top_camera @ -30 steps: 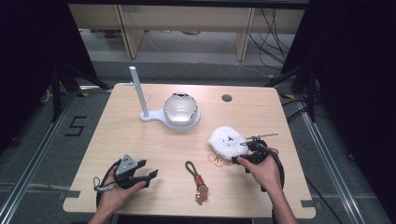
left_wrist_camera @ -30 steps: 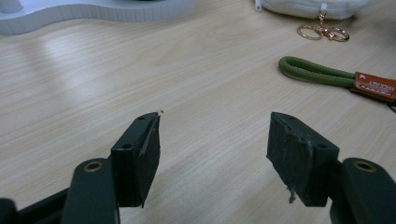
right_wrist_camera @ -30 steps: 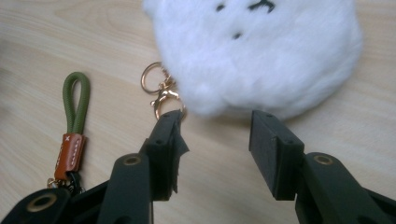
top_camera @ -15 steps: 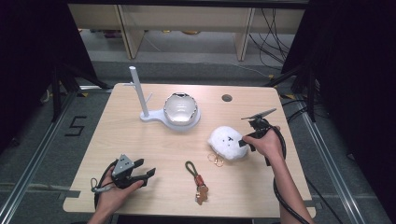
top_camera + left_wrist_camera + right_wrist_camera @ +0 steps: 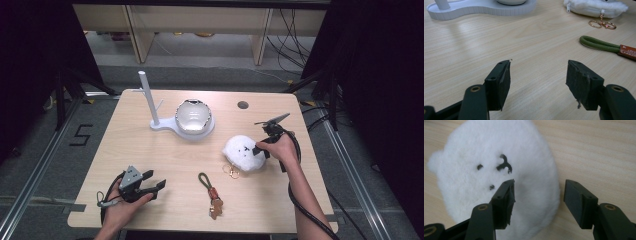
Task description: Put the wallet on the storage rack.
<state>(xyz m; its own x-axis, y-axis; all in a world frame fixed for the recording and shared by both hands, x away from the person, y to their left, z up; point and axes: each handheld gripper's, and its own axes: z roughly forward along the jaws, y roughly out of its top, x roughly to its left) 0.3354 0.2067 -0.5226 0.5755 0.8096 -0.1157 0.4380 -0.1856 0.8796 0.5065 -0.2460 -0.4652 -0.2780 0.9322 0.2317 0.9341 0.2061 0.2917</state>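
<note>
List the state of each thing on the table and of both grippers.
White plush pouch: lying flat, zipper shut, not gripped.
Right hand-held gripper: jaws just opened, poised over the pouch's edge.
Left hand-held gripper: open, empty.
Green strap keychain: lying loose.
Gold rings: resting beside the pouch.
White stand: upright.

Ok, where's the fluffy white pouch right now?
In the high view, the white pouch lies on the table's right side, beside the right gripper, gold rings at its near edge.
</note>
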